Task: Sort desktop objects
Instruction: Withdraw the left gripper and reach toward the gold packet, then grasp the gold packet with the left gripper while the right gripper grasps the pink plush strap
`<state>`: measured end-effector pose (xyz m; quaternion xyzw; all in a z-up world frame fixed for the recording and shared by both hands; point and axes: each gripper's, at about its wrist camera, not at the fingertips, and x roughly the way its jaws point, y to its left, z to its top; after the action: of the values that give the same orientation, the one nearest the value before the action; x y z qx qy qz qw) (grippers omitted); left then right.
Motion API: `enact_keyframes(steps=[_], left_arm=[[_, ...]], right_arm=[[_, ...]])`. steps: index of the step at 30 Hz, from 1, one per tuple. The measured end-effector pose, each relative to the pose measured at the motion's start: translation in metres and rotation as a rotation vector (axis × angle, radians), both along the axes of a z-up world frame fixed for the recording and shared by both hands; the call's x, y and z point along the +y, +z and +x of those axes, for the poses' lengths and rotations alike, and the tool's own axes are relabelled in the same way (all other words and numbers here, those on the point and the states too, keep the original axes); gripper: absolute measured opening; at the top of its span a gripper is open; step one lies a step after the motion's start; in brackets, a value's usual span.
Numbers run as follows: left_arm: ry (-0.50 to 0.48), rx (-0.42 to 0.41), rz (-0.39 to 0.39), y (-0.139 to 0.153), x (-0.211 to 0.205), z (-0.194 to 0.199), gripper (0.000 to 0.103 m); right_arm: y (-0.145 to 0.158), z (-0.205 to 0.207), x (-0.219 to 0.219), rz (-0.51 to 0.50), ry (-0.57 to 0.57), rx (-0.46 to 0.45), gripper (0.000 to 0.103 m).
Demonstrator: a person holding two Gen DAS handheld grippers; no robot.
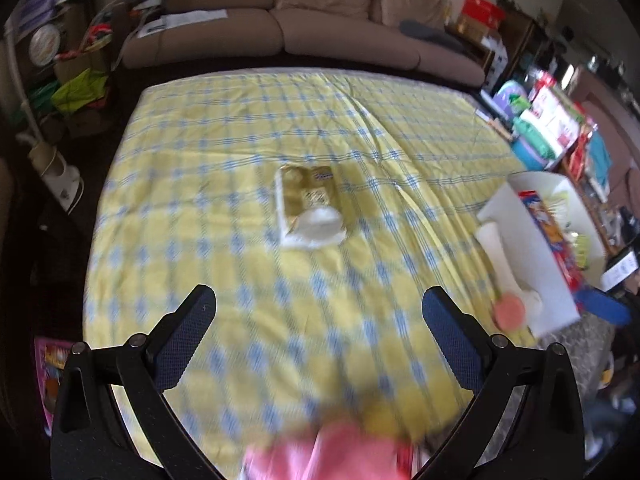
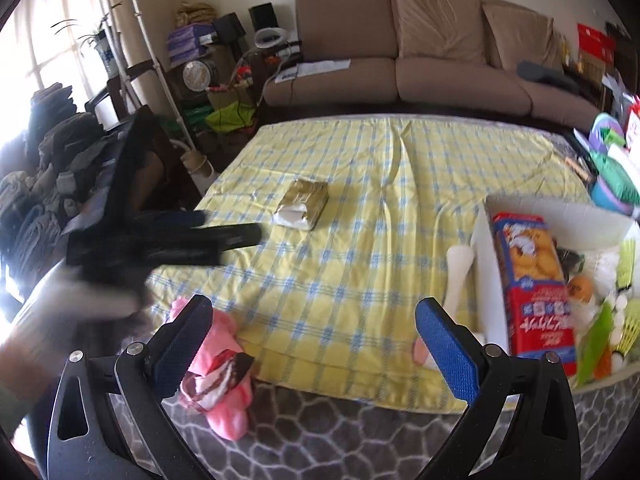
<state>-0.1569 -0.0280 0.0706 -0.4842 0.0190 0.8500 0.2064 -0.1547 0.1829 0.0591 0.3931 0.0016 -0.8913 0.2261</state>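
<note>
the pink soft package (image 2: 218, 380) lies at the near edge of the yellow checked cloth (image 2: 360, 208), partly over the grey mat. it looks light and squashy, so a grip across its thick middle seems best. the left gripper (image 1: 318, 340) and right gripper (image 2: 314, 338) both stand wide apart, holding nothing.

text: none legible | cookie box (image 2: 534, 284): upside-down print, too blurred to read
</note>
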Motion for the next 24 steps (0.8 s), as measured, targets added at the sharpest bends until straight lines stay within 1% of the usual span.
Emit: enact_keyframes(steps=[2, 5, 8, 9, 10, 11, 12, 13, 14, 16, 17, 18, 20, 22, 24], left_arm=[[-0.015, -0.001, -0.065, -0.013, 0.020, -0.019, 0.103], [-0.011, -0.016, -0.139, -0.033, 0.037, -0.042, 0.103], [-0.004, -0.055, -0.170, -0.050, 0.045, -0.059, 0.103], [-0.004, -0.084, -0.164, -0.055, 0.045, -0.063, 0.103], [-0.008, -0.124, -0.147, -0.061, 0.045, -0.067, 0.096], [-0.004, -0.128, -0.156, -0.064, 0.045, -0.068, 0.087], [-0.006, -0.093, -0.180, -0.061, 0.045, -0.067, 0.075], [-0.013, -0.071, -0.187, -0.059, 0.045, -0.065, 0.046], [-0.018, -0.067, -0.177, -0.056, 0.043, -0.065, 0.047], [-0.028, -0.091, -0.131, -0.053, 0.037, -0.063, 0.047], [-0.027, -0.080, -0.126, -0.049, 0.034, -0.061, 0.046], [-0.023, -0.059, -0.126, -0.043, 0.030, -0.058, 0.046], [-0.017, -0.046, -0.082, -0.028, 0.016, -0.053, 0.046], [-0.017, -0.032, -0.036, -0.010, -0.001, -0.039, 0.047], [-0.015, -0.010, -0.016, 0.006, -0.017, -0.024, 0.047]], right_arm=[[-0.001, -0.001, 0.003, 0.000, 0.005, 0.002, 0.103], [-0.005, -0.003, 0.007, -0.039, 0.017, -0.010, 0.103], [-0.012, -0.006, 0.008, -0.058, 0.032, -0.027, 0.103], [-0.015, -0.006, 0.008, -0.060, 0.036, -0.034, 0.103], [-0.019, -0.008, 0.007, -0.061, 0.037, -0.043, 0.103], [-0.021, -0.008, 0.007, -0.063, 0.042, -0.050, 0.103], [-0.023, -0.008, 0.006, -0.065, 0.047, -0.058, 0.102], [-0.025, -0.009, 0.005, -0.066, 0.052, -0.064, 0.102], [-0.027, -0.008, 0.004, -0.067, 0.059, -0.065, 0.102], [-0.028, -0.005, -0.002, -0.068, 0.083, -0.063, 0.102], [-0.028, -0.003, -0.005, -0.068, 0.098, -0.062, 0.102], [-0.028, 0.000, -0.010, -0.066, 0.116, -0.063, 0.102], [-0.029, 0.008, -0.022, -0.057, 0.164, -0.065, 0.102], [-0.031, 0.015, -0.034, -0.055, 0.211, -0.067, 0.101], [-0.033, 0.022, -0.043, -0.070, 0.244, -0.093, 0.097]])
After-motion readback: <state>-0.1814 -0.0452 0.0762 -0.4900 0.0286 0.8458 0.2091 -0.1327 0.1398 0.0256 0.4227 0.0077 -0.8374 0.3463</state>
